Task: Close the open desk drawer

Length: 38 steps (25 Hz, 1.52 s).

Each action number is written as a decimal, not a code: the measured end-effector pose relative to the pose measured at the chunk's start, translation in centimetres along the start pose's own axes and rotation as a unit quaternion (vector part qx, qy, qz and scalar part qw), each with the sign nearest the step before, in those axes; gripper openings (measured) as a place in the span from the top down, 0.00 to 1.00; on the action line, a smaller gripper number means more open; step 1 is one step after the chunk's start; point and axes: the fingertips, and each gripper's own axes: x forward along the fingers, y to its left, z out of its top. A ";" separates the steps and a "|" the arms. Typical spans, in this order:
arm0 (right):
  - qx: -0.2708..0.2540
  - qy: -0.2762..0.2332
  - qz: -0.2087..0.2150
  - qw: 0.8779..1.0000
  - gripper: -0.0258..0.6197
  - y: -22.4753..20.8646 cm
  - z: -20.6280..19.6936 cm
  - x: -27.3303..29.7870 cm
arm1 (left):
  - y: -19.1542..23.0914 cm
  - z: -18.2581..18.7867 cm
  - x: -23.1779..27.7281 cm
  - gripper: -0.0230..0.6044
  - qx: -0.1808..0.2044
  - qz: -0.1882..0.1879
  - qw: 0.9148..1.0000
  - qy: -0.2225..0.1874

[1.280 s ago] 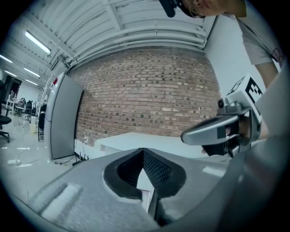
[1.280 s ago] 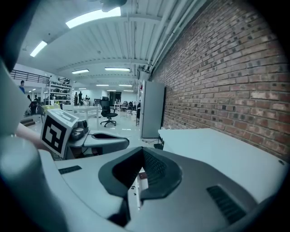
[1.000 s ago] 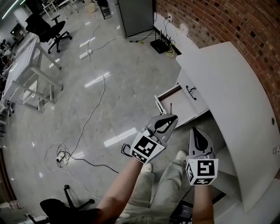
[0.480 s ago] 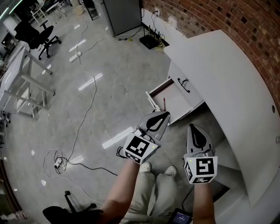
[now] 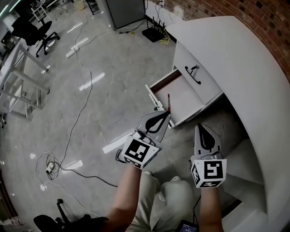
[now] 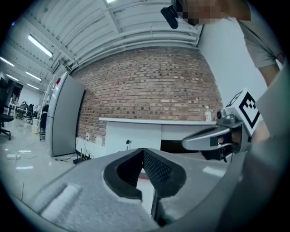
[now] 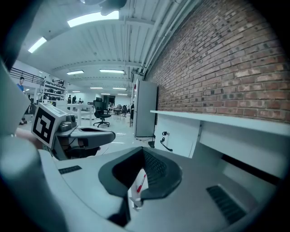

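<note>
The white curved desk (image 5: 235,59) stands against the brick wall. Its lower drawer (image 5: 181,97) is pulled out towards the floor, with a red pen (image 5: 168,102) lying near its front panel. The drawer above is closed and has a black handle (image 5: 192,74). My left gripper (image 5: 166,114) is shut and empty, its tips just short of the open drawer's front corner. My right gripper (image 5: 199,127) is shut and empty too, beside the drawer's near side. In the right gripper view the pen (image 7: 141,182) shows through the gap behind the shut jaws.
Cables (image 5: 84,95) trail across the glossy floor. A white table frame (image 5: 18,77) and an office chair (image 5: 34,25) stand at far left. A grey cabinet (image 5: 122,11) and a black device (image 5: 154,34) sit by the wall. The person's legs (image 5: 172,195) are below.
Both grippers have sunk and now sit closer to the open drawer, which looks larger and nearer in the head view. Both jaws stayed shut.
</note>
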 end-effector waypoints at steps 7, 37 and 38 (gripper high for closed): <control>-0.025 -0.016 0.000 1.000 0.94 -1.7 -6.3 2.9 | 1.2 -7.3 2.6 0.96 0.016 -0.001 1.000 0.006; -0.050 -0.094 0.001 0.994 0.94 1.2 -23.3 12.7 | 10.1 -31.2 7.4 0.59 0.020 -0.063 0.992 0.106; -0.056 -0.094 0.003 0.994 0.94 1.2 -23.5 12.8 | 10.0 -31.3 7.9 0.59 0.019 -0.069 0.992 0.102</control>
